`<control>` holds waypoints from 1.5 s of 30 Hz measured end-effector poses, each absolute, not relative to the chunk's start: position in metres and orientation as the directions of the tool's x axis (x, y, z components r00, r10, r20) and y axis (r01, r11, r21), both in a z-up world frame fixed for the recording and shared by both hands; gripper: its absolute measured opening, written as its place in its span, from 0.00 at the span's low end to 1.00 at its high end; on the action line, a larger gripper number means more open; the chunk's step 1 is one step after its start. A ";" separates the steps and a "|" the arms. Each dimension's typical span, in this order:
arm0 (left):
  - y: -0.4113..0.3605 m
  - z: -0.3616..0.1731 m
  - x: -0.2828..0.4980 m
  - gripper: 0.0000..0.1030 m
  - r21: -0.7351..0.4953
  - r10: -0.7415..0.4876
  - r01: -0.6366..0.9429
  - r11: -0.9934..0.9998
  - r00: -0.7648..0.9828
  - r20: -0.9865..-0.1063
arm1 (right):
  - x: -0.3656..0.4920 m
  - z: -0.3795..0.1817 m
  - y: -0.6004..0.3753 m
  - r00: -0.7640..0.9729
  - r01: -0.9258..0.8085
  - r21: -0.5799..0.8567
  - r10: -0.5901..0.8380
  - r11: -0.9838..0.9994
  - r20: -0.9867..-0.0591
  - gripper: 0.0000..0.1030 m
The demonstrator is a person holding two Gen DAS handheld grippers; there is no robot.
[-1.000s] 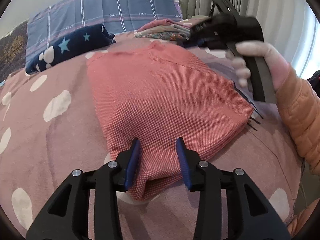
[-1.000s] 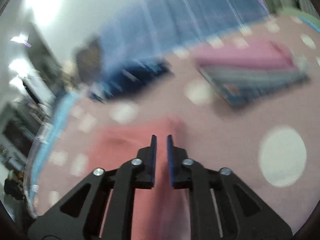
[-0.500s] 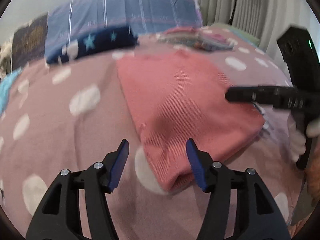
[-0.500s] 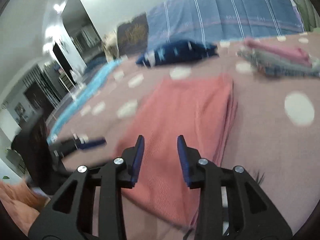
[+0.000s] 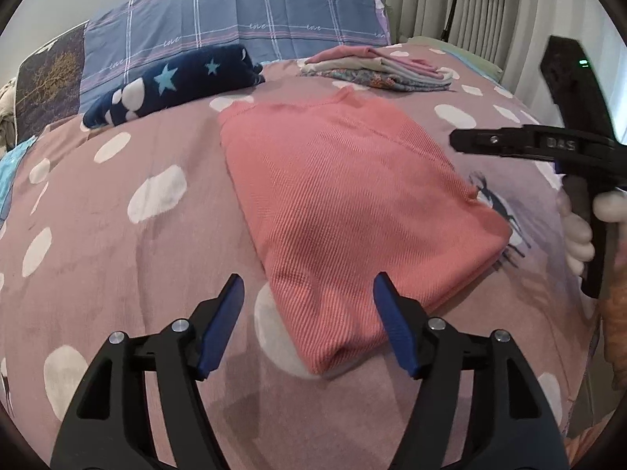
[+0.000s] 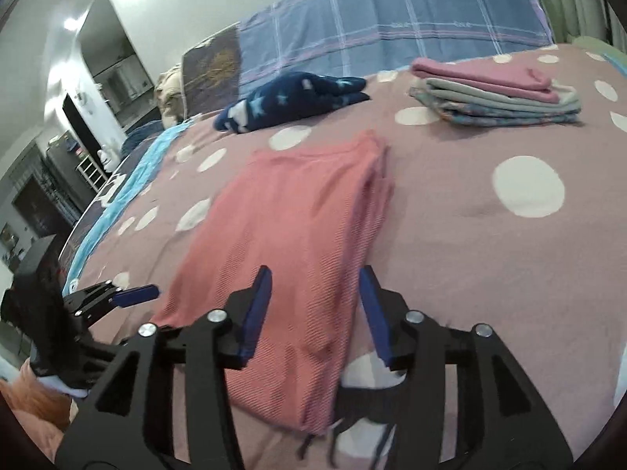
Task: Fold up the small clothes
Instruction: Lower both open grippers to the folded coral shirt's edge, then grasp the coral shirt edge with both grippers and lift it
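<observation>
1. Pink garment (image 5: 345,211), folded into a thick rectangle, lies flat on the spotted mauve bedspread (image 5: 117,258) near the middle of the bed; also seen from the right wrist view (image 6: 282,235).
2. Left gripper (image 5: 309,313) hovers over the near corner of that pink garment, jaws opening and already spread wide, blue pads (image 5: 225,313) on either side of the corner, pressing on nothing.
3. Right gripper (image 6: 313,309) sits over the opposite near corner of the garment, jaws opening, blue pads apart, cloth seen between them but not pinched.
4. From the left wrist view, right gripper (image 5: 462,143) shows side-on at the right edge, held by a gloved hand (image 5: 580,235) with an orange sleeve (image 5: 615,313) below it.
5. From the right wrist view, left gripper (image 6: 137,293) shows at the lower left, blue pad tip just beside the garment's left edge.
6. Stack of folded clothes (image 5: 380,70) rests farther back on the bedspread, pink piece on top, well apart from the pink garment; same stack seen in the right view (image 6: 497,98).
7. Dark blue blanket with stars (image 5: 172,82) lies bunched near the head of the bed, in front of a blue plaid pillow (image 5: 235,19).
8. Dark deer print (image 5: 497,203) marks the bedspread just beside the garment's right edge.
9. Pale curtains (image 5: 450,0) hang behind the bed on the right.
</observation>
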State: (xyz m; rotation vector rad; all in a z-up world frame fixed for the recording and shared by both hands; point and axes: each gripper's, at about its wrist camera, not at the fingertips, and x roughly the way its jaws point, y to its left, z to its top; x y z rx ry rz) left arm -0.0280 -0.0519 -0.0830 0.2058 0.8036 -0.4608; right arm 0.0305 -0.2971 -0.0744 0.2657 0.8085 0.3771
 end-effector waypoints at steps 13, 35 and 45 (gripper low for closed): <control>-0.056 -0.079 0.021 0.72 -0.016 -0.334 0.480 0.877 0.586 -0.738 | 0.062 -0.100 -0.305 0.565 -0.170 0.400 0.421 0.901 -0.709 0.56; -0.046 -0.103 0.101 0.77 -0.335 -0.542 0.478 0.812 0.406 -0.736 | 0.109 -0.115 -0.307 0.420 -0.166 0.634 0.636 0.755 -0.647 0.59; -0.055 -0.105 0.124 0.78 -0.355 -0.565 0.493 0.794 0.385 -0.730 | 0.123 -0.117 -0.302 0.410 -0.177 0.629 0.638 0.757 -0.652 0.59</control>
